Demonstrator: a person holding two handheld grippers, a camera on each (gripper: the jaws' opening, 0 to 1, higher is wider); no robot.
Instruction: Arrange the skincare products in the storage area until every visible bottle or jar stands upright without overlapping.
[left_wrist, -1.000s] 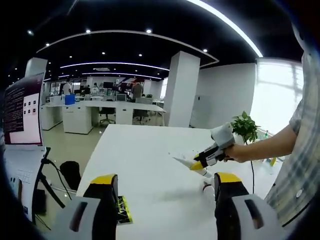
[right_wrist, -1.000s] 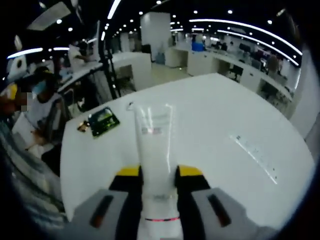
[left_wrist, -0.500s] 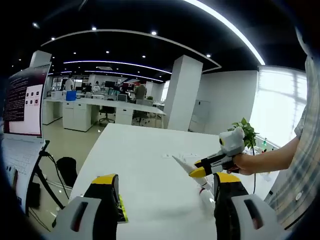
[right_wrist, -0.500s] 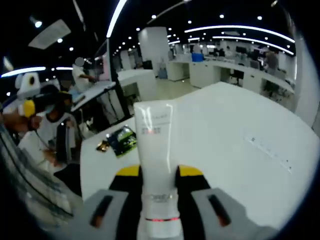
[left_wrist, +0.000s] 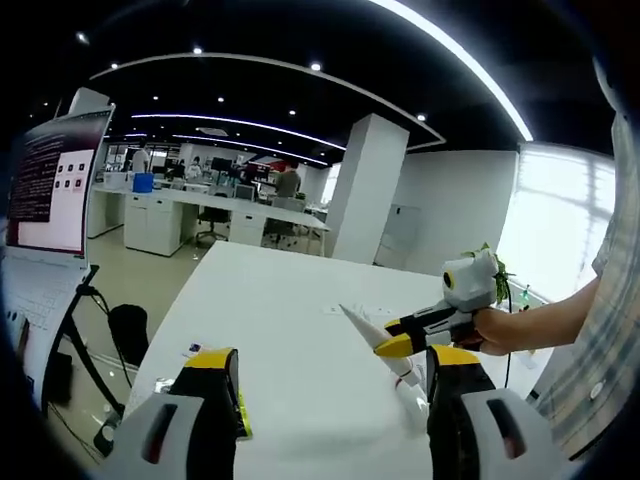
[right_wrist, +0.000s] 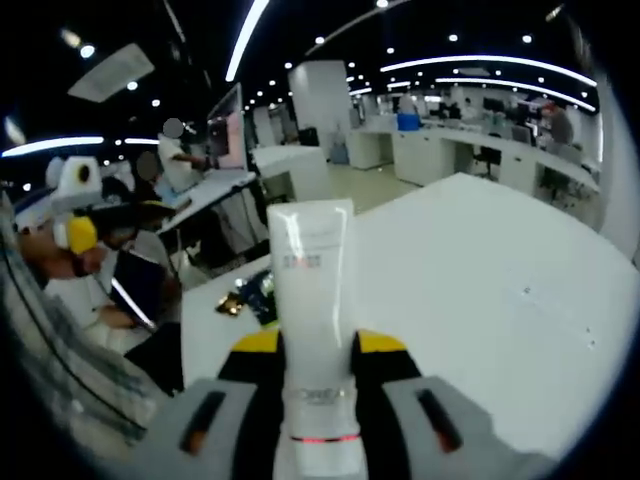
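Note:
A white skincare tube (right_wrist: 312, 290) stands up between my right gripper's (right_wrist: 312, 345) yellow-tipped jaws, which are shut on it; its flat crimped end points away from the camera. In the left gripper view the same tube (left_wrist: 368, 335) slants above the white table (left_wrist: 290, 300), held by the right gripper (left_wrist: 398, 343) that comes in from the right in a person's hand (left_wrist: 500, 327). My left gripper (left_wrist: 330, 395) is open over the table's near edge, with nothing between its jaws. It also appears at the left of the right gripper view as the left gripper (right_wrist: 78, 232).
A small dark green packet (right_wrist: 260, 290) lies near the table edge, partly behind my left jaw as packet (left_wrist: 240, 415). A monitor (left_wrist: 50, 180) and a stand with cables (left_wrist: 90, 330) are off the table's left. A potted plant (left_wrist: 490, 265) is at the far right.
Both views have shifted with the hands. The right gripper has kept the tube and swung toward the table's edge, so the packet now sits closer to the tube in its view.

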